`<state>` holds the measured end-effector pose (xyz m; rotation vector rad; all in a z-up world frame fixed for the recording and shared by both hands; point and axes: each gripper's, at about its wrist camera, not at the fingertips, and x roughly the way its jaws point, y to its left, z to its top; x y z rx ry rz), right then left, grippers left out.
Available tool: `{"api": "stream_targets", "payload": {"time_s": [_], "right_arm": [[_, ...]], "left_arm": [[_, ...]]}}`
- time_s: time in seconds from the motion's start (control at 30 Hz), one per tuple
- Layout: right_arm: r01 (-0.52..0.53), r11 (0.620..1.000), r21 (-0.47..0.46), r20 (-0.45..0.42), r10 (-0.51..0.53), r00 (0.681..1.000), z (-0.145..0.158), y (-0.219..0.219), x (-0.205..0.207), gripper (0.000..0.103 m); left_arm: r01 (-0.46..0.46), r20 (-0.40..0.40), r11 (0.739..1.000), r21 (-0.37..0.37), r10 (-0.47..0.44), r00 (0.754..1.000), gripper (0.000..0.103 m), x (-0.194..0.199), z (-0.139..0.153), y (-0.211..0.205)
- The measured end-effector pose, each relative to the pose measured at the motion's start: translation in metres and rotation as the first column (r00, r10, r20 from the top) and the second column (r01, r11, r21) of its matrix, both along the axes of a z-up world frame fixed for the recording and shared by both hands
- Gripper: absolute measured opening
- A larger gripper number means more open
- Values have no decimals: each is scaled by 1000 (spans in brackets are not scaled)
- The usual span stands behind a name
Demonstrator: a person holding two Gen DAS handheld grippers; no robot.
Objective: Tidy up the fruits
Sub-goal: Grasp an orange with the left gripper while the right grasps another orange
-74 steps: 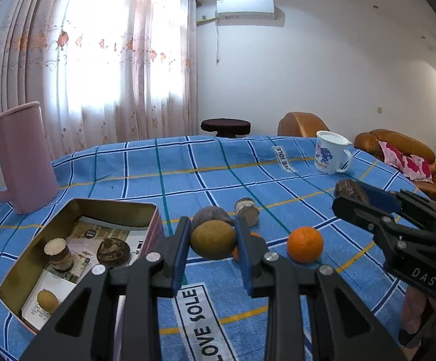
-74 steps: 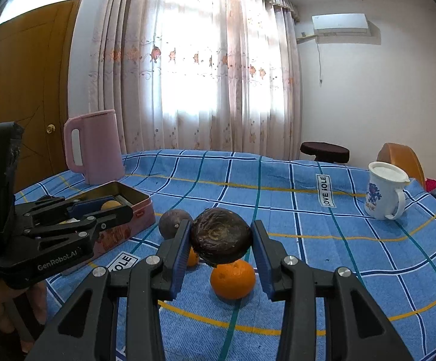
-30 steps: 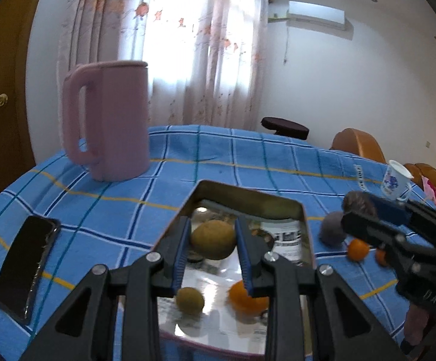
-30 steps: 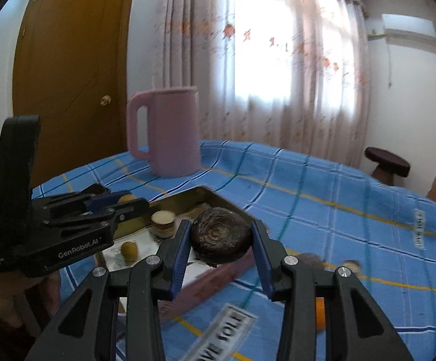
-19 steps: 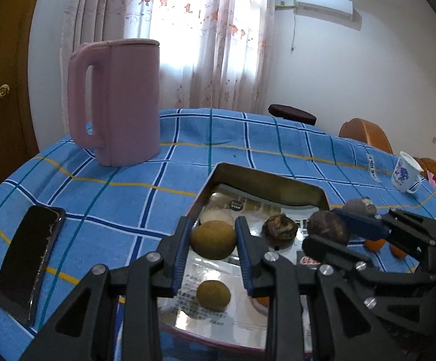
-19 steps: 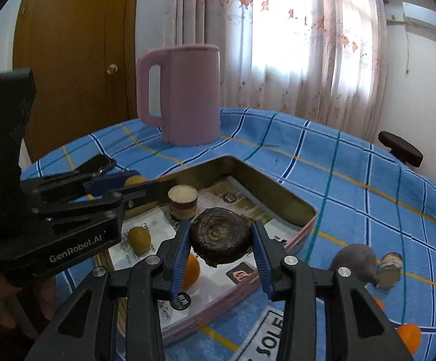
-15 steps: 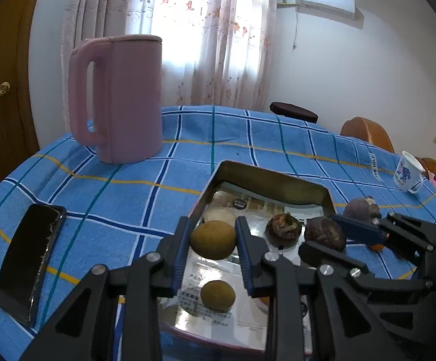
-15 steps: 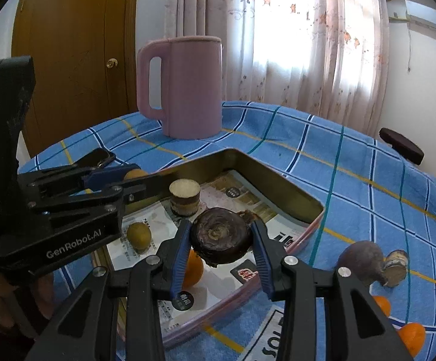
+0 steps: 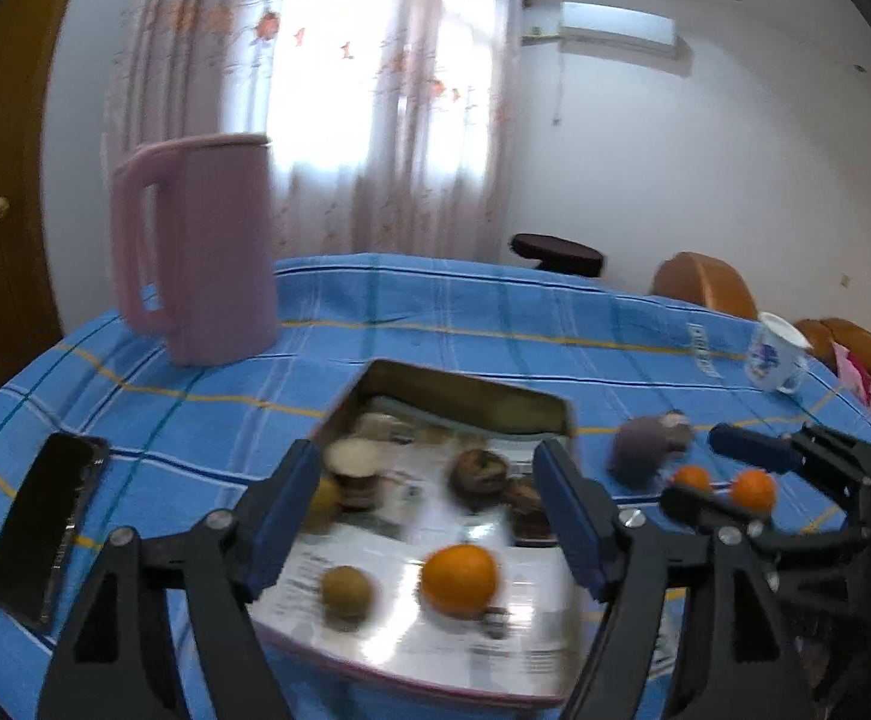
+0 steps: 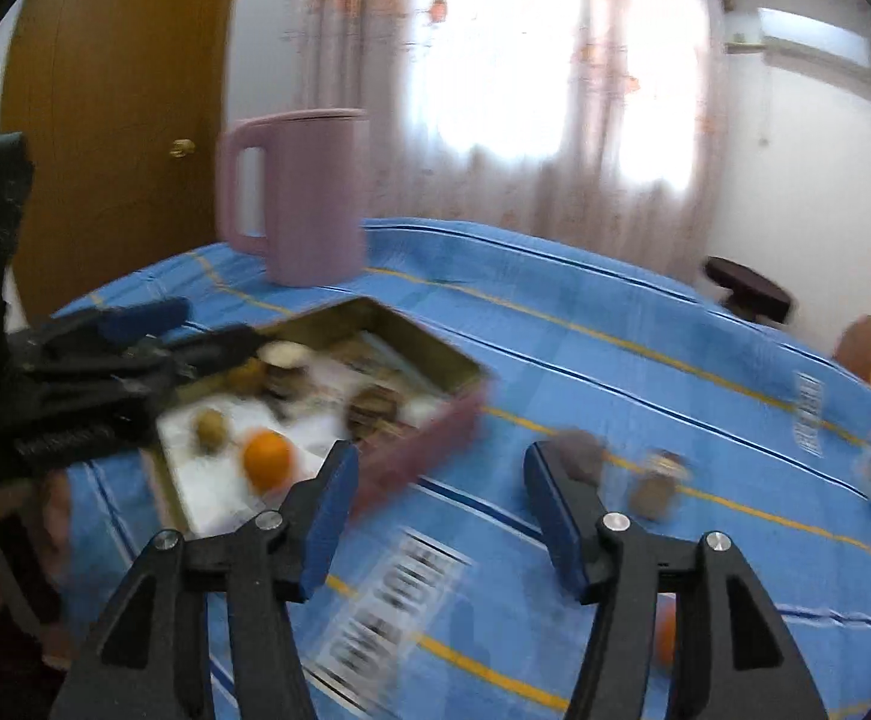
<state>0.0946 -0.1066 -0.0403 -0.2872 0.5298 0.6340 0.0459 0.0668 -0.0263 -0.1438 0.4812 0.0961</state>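
Note:
An open metal tin (image 9: 465, 387) holds an orange (image 9: 459, 579), a small brown fruit (image 9: 346, 591), a dark wrinkled fruit (image 9: 480, 471) and a pale cut piece (image 9: 354, 462). My left gripper (image 9: 426, 498) hangs over the tin, its jaws opening with nothing gripped; a yellow-brown fruit (image 9: 322, 498) lies by its left finger. My right gripper (image 10: 440, 480) is over the cloth just right of the tin (image 10: 429, 336), its jaws opening and empty. Beyond it on the cloth lie a purple-brown fruit (image 10: 579, 453) and a cut piece (image 10: 654, 480). Both views are blurred.
A pink jug (image 9: 201, 246) stands behind the tin at the left. A black phone (image 9: 45, 528) lies at the table's left edge. A white mug (image 9: 774, 357) stands far right. Two small oranges (image 9: 752, 489) lie by the right gripper (image 9: 711, 477).
Both grippers have opened and let go of their fruit, which now lie in the tin. The right gripper has swung right, off the tin and over the cloth.

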Motion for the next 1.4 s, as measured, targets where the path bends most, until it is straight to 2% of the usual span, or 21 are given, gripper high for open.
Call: {"api": "stream_targets", "payload": {"time_s": [0.17,0.33,0.77,0.8,0.87,1.1,1.17,1.33,1.4], "right_arm": [[168,984,-58,40,-166,985,0,-63,9,62],[244,967,-73,-28,-247,969,-8,-100,28,63],[198,979,-53,-229,-205,952,-36,-108,56,62],[188,981,-48,-246,-194,950,-38,-108,56,59],[185,983,-16,-249,-183,951,-36,-112,55,48],[222,975,-12,-239,-219,946,-35,-123,54,48],[226,974,6,-256,-217,942,-36,-128,56,48],[229,973,5,-253,-221,942,-35,-128,56,48],[229,973,4,-252,-221,942,-35,-127,56,48]], "left_arm": [[97,-9,995,28,-97,995,76,6,3,-44],[178,-44,983,53,-176,983,76,17,0,-85],[281,-167,959,38,-271,948,76,55,-23,-131],[287,-175,957,32,-278,945,76,57,-24,-133],[303,-184,953,28,-293,938,76,60,-25,-139],[336,-250,941,-33,-334,909,76,76,-34,-150],[334,-271,942,-36,-331,904,73,81,-36,-154],[334,-322,940,-66,-337,885,53,95,-45,-159],[333,-329,940,-78,-340,881,49,98,-46,-160]]}}
